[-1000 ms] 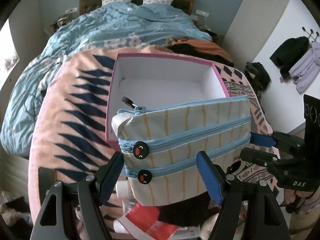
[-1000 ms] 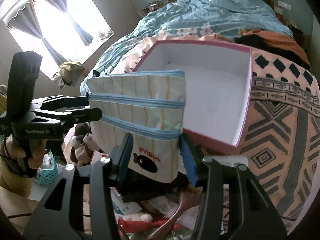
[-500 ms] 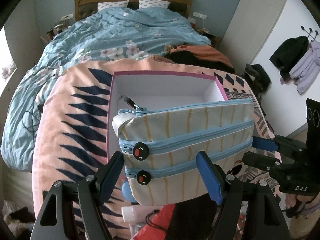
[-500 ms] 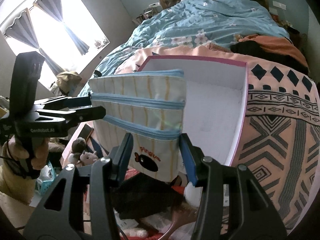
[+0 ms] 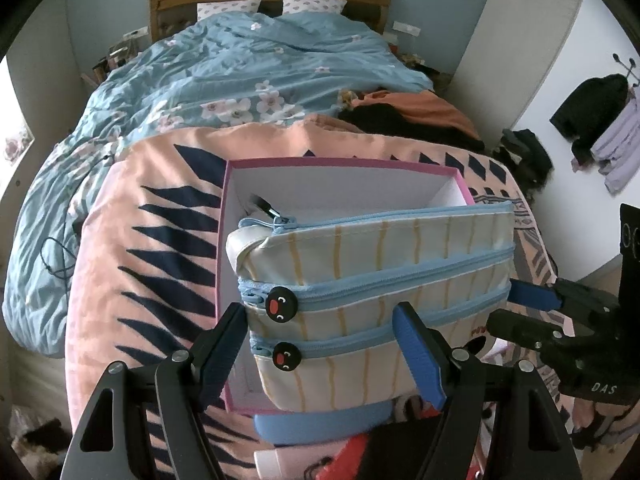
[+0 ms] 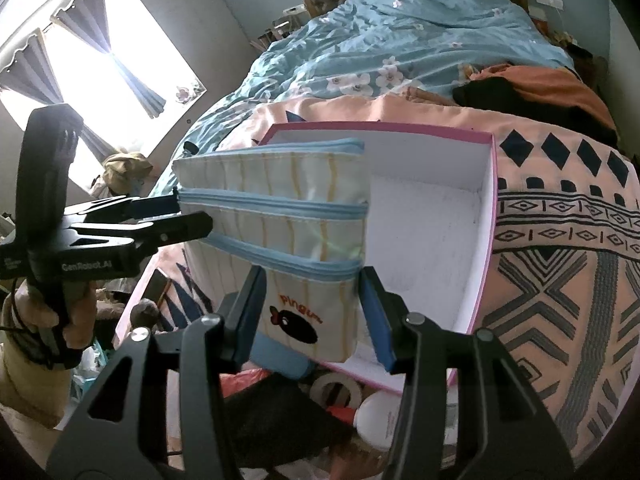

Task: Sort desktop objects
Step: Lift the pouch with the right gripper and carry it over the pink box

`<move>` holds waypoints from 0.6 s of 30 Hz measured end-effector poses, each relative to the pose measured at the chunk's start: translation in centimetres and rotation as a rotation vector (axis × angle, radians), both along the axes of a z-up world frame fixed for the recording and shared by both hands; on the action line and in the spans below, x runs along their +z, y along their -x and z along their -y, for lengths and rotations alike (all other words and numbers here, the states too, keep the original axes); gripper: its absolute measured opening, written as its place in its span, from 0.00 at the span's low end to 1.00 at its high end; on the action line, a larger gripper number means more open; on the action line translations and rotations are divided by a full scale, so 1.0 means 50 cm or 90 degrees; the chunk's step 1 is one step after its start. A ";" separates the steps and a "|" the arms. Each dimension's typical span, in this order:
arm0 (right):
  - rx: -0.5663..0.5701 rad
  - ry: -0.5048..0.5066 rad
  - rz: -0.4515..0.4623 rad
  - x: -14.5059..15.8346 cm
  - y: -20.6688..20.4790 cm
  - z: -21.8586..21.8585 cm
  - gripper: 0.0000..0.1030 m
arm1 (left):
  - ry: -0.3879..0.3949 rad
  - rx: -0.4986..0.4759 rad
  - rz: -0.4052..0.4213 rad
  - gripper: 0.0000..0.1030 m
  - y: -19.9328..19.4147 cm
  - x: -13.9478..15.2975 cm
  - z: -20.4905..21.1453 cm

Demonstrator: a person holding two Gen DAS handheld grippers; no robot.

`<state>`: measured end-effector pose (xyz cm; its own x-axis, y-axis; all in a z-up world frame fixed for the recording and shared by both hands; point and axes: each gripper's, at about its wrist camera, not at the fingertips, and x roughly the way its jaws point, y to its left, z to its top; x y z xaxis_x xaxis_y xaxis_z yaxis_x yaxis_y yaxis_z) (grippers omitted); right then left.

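Above the pink box (image 5: 462, 178) we carry the pencil case (image 5: 380, 280), left gripper (image 5: 320, 344) and right gripper (image 6: 312, 312) each clamped on one end (level, ideally), lowering together.

Your right gripper (image 6: 312, 312) squeezes one end of the striped Pingu pencil case (image 6: 280, 232). Your left gripper (image 6: 188, 216) holds the other end. The case hangs over the near edge of the pink box (image 6: 486, 280), which is white inside. The box sits on a patterned blanket (image 6: 560, 248).
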<state>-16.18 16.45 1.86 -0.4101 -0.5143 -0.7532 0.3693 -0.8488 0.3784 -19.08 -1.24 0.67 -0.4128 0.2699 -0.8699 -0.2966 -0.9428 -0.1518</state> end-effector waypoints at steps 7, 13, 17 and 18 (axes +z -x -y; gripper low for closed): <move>-0.009 -0.011 0.012 -0.021 0.040 0.002 0.49 | -0.003 0.010 0.017 0.73 0.043 -0.032 -0.005; -0.021 -0.022 0.030 -0.048 0.076 0.001 0.49 | 0.005 0.012 0.016 0.73 0.070 -0.053 -0.020; -0.026 -0.026 0.044 -0.068 0.099 0.003 0.50 | 0.012 0.015 0.020 0.73 0.093 -0.069 -0.026; -0.027 -0.026 0.047 -0.072 0.103 0.003 0.49 | 0.012 0.015 0.022 0.73 0.097 -0.072 -0.027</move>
<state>-21.35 16.30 -1.76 -0.3728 -0.4663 -0.8022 0.3050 -0.8781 0.3687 -23.95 0.10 -2.92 -0.3890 0.2432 -0.8885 -0.2686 -0.9526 -0.1431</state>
